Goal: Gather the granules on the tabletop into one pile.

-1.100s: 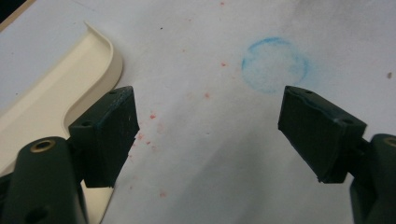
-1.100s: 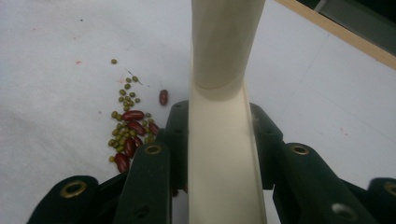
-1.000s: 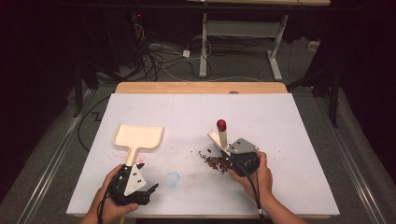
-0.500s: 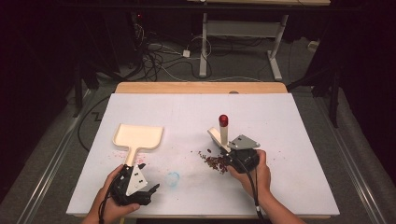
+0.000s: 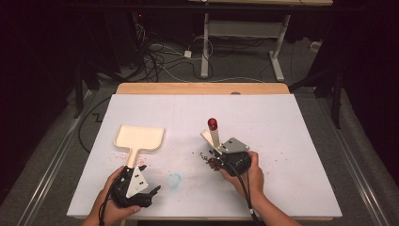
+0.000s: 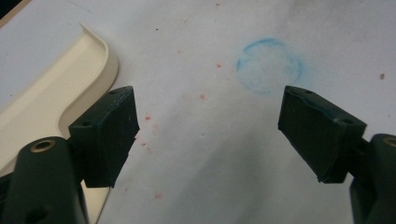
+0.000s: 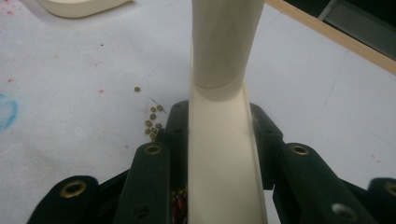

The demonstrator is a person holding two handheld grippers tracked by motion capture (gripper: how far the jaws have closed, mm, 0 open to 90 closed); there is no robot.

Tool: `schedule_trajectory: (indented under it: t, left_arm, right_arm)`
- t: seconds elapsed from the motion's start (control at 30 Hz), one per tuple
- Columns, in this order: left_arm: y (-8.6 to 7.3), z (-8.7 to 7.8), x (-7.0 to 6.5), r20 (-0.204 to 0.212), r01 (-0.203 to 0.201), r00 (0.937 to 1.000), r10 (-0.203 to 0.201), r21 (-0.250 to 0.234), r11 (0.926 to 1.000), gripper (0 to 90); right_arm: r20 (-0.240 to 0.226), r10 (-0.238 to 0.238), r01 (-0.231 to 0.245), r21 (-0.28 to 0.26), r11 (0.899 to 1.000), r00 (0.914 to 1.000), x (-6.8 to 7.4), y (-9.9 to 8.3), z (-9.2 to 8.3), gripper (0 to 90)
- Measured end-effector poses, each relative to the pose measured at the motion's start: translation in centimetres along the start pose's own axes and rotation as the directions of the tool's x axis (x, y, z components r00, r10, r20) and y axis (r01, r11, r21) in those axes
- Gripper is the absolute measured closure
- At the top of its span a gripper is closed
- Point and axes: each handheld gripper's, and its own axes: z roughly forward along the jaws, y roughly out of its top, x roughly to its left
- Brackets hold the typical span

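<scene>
Clamping cream brush handle point(image 7: 219, 140), right tongs point(image 7: 219, 154).

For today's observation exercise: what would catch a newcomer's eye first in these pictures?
Probably the cream brush handle with a red tip, standing up from the right gripper, whose jaws clamp it. At its foot lies a scatter of small dark beans. To the left, a cream dustpan lies flat on the white table, ahead of the open left gripper.

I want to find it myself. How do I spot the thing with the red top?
Look at the white table, right of the middle. Clamped in the right gripper stands a cream brush. It alone has a red knob, unlike the flat cream dustpan at left.
</scene>
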Motion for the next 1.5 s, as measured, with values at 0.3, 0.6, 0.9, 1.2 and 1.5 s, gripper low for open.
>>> schedule_trajectory:
  t: [0.3,0.6,0.9,1.2,1.5]
  left_arm:
    - [0.0,-0.1,0.0,-0.002,0.001,1.0000,-0.001,-0.001,1.0000,19.6]
    - [0.0,-0.1,0.1,-0.005,0.007,1.0000,-0.007,-0.003,1.0000,19.6]
    - [0.0,-0.2,0.1,-0.002,0.000,1.0000,0.000,-0.003,1.0000,19.6]
    - [-0.3,-0.4,0.4,-0.006,0.014,0.9999,-0.014,-0.006,0.9999,19.9]
    - [-0.4,-0.4,0.3,0.002,0.012,0.9999,-0.012,0.002,0.9999,20.0]
  right_arm:
    - [0.026,-0.006,0.006,-0.017,1.000,0.9996,-0.8,0.0,-0.3,67.3]
    - [-0.081,0.120,-0.129,-0.108,0.986,0.9894,-1.5,1.8,-3.1,67.3]
    - [-0.165,0.016,-0.024,-0.049,0.998,0.9861,2.2,4.1,-0.9,67.3]
    - [-0.270,-0.177,0.200,0.060,0.978,0.9464,1.3,6.5,1.3,67.3]
    - [-0.271,-0.195,0.226,0.087,0.970,0.9425,1.3,5.6,1.6,67.3]
